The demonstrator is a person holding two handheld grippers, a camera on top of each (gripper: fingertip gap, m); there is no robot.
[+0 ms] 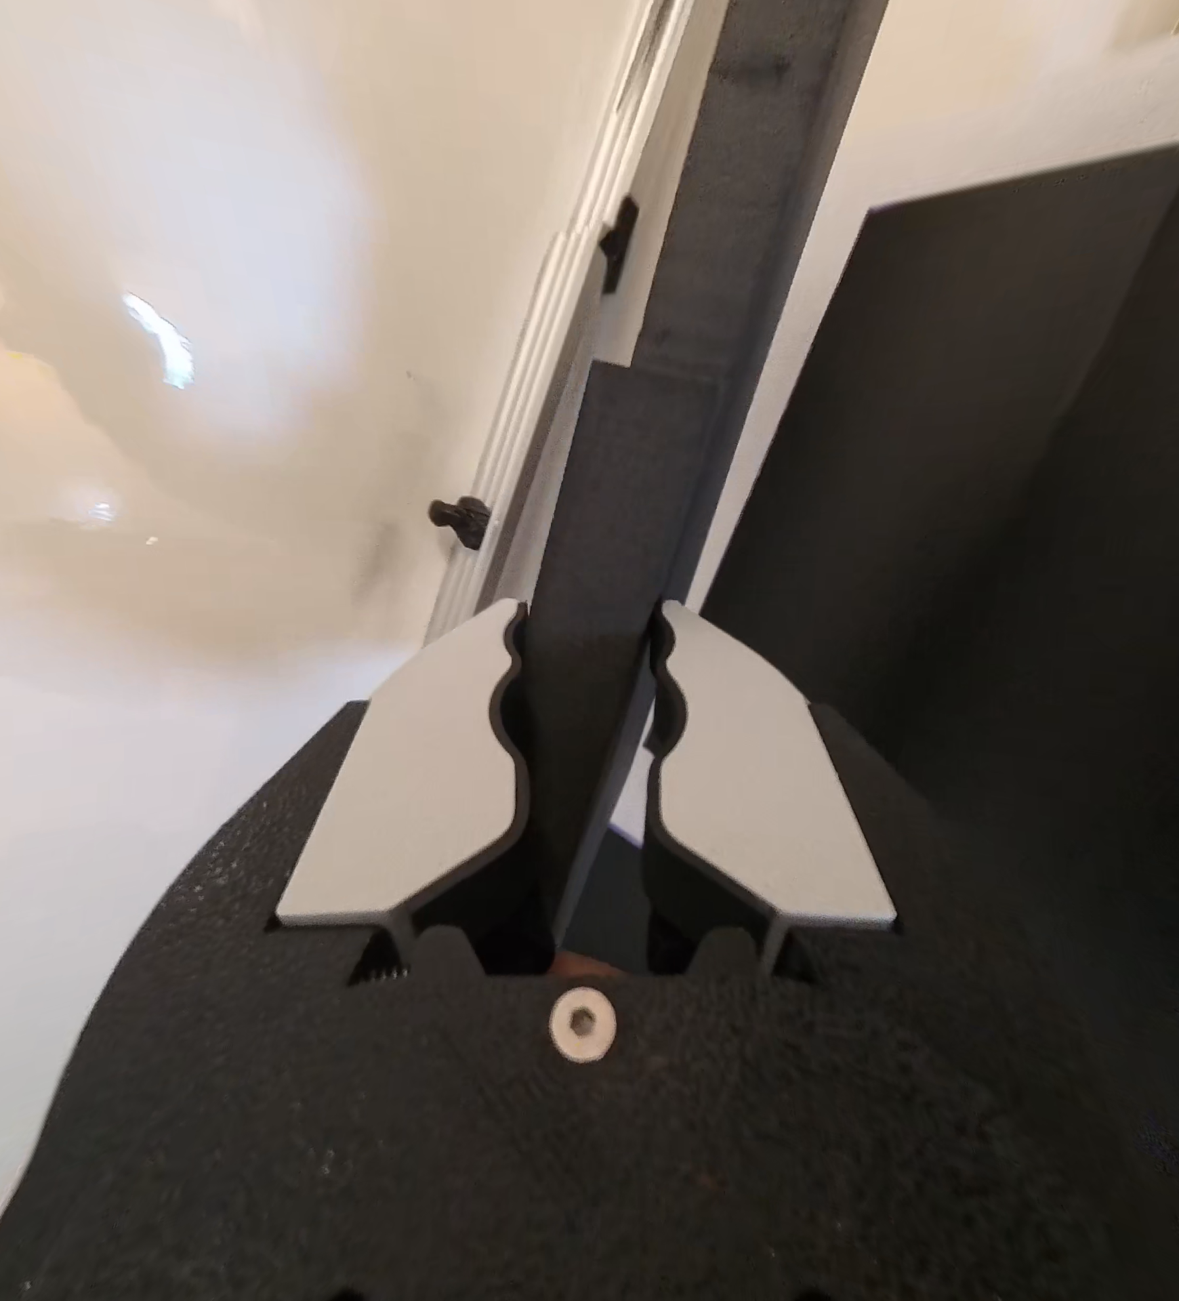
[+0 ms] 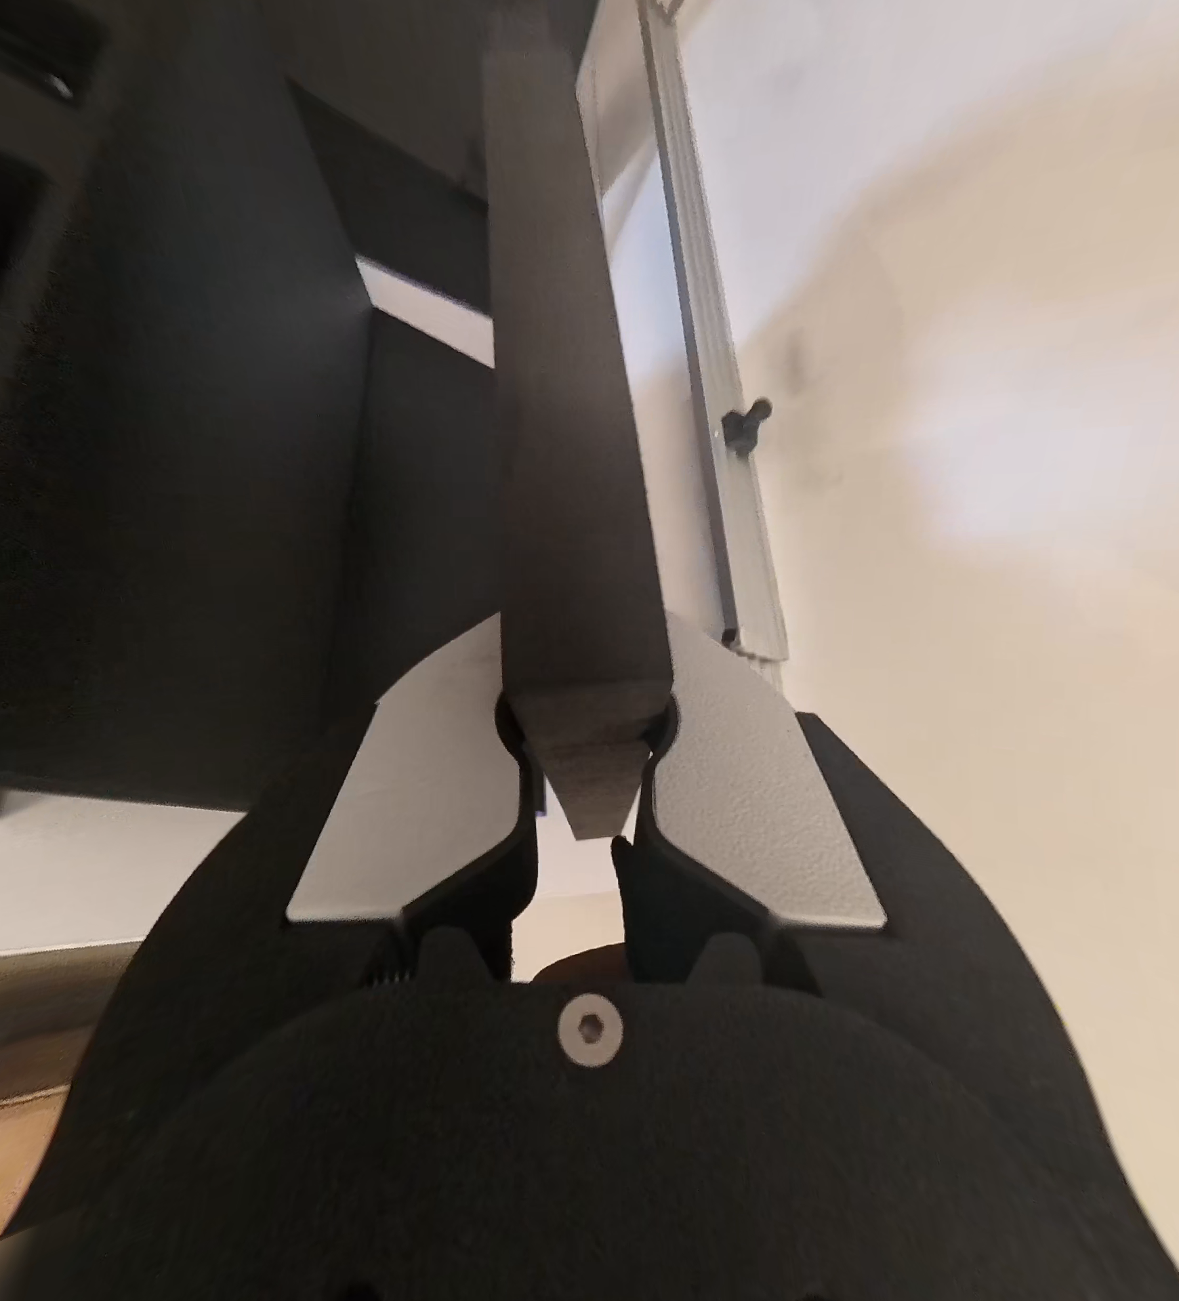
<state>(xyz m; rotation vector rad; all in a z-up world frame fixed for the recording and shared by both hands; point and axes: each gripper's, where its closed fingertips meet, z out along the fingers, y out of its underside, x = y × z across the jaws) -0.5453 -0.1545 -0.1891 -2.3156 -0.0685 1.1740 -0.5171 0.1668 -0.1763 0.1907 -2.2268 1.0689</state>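
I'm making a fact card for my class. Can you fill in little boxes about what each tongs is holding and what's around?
Left tongs: shut on a dark grey bar
Right tongs: shut on the end of a dark grey bar
Same bar in both: cannot tell
Beside the bar: white ribbed rail with a small black knob
Behind: cream wall
Also near: black panel

Bright, soft light on cream walls — motion blur, wide-angle bending at edges.
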